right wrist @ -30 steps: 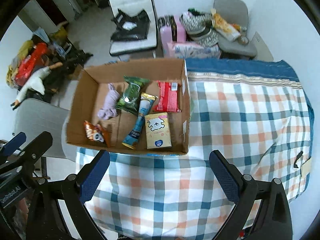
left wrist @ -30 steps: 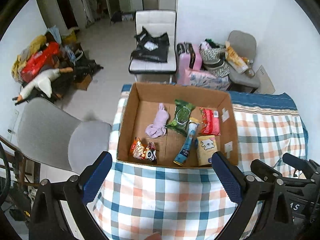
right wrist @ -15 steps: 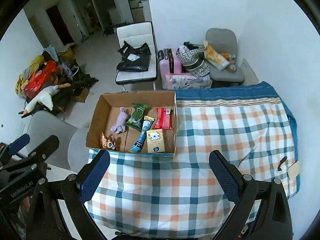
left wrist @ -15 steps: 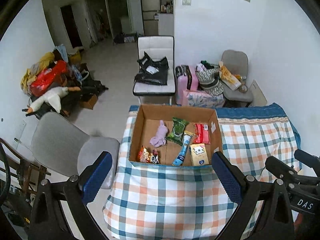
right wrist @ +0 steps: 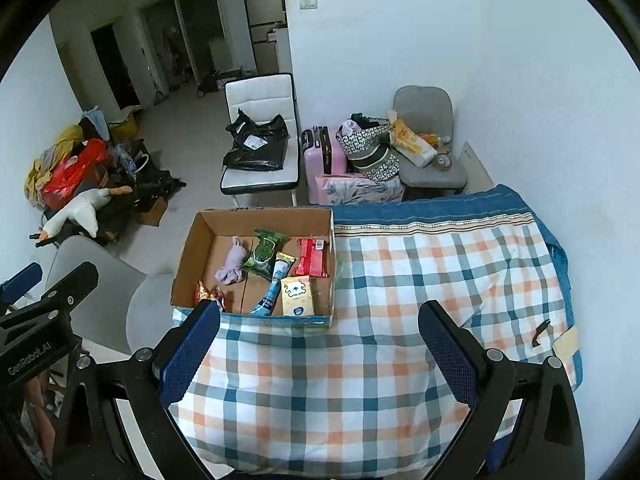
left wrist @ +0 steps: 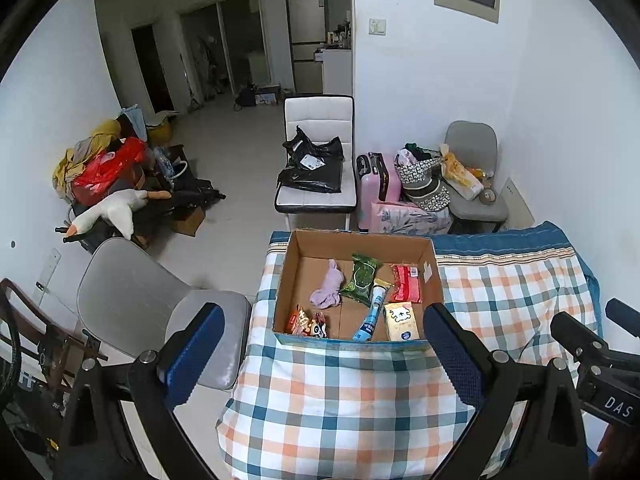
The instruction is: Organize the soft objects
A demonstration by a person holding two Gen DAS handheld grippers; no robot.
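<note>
I hold my left gripper [left wrist: 320,354] with its jaws spread wide and nothing between them, high above the near part of the bed [left wrist: 520,300]. My right gripper [right wrist: 318,346] is likewise wide and carries nothing, above the same checked cover.

The cardboard box [left wrist: 356,242] sits at the far left corner of the bed, open at the top. Contents:

1. A lilac soft cloth [left wrist: 328,290] lies left of centre on the box floor.
2. A green packet [left wrist: 362,278] lies just beside it, toward the far wall of the box.
3. A blue tube [left wrist: 370,316] lies lengthwise in the middle, its end touching the green packet.
4. A red packet [left wrist: 408,288] lies against the right wall.
5. A cream tissue pack [left wrist: 402,322] occupies the near right corner.
6. A small orange snack bag [left wrist: 306,324] occupies the near left corner.

Surroundings: a grey chair [left wrist: 160,320] stands just beside the left edge of the bed, near the box. Beyond the far edge stand a white chair [left wrist: 318,120] bearing a black bag [left wrist: 314,168], a pink suitcase [left wrist: 380,178] and a second grey chair [left wrist: 472,144] loaded with bags. A plush goose [left wrist: 106,214] lies on a heap against the left wall, well apart from the bed.
</note>
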